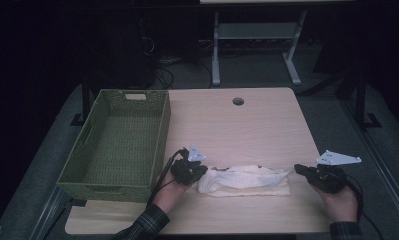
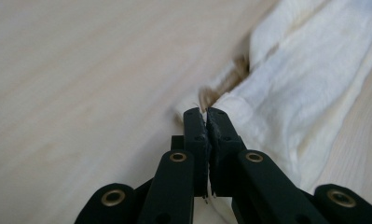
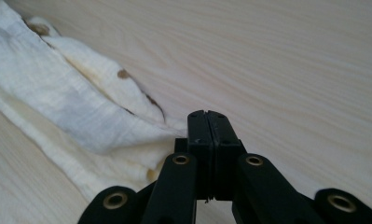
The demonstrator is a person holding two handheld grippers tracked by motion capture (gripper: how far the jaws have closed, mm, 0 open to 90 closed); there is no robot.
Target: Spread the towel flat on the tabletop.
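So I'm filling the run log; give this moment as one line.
left claw: shut on cloth | right claw: shut on cloth | cloth: folded, on table | basket: empty

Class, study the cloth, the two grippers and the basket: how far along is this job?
Done: the cloth already lies folded into a long strip on the table. In hand: the left gripper is shut on one end and the right gripper on the other. Left: probably another fold or a lift, then placing it in the green basket, which holds nothing yet.
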